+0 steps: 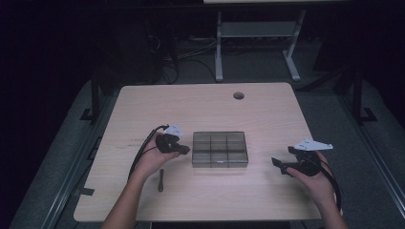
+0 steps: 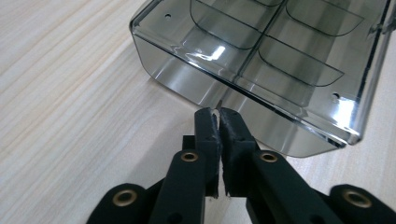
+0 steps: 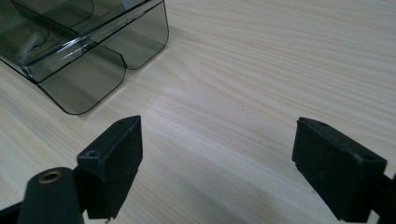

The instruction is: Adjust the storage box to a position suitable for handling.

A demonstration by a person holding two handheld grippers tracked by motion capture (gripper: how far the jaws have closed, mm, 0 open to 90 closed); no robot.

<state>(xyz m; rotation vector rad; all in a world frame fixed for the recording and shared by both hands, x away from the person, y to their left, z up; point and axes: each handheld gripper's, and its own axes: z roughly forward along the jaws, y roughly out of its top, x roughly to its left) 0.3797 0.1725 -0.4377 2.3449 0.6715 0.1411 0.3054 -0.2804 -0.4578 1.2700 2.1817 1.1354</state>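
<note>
One smoky clear compartment box (image 1: 220, 149), six cells counted, sits mid-table (image 1: 200, 107). The left tongs (image 2: 219, 113), nearly closed and holding nothing, point at its wall. The right tongs (image 3: 217, 140) gape wide, empty. One dark pen-like stick (image 1: 161, 180) lies near.

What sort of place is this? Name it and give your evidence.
Probably a lab or recording room: a bare wooden table with a cable hole, loose cables on the dark floor, and another desk's frame behind.
</note>
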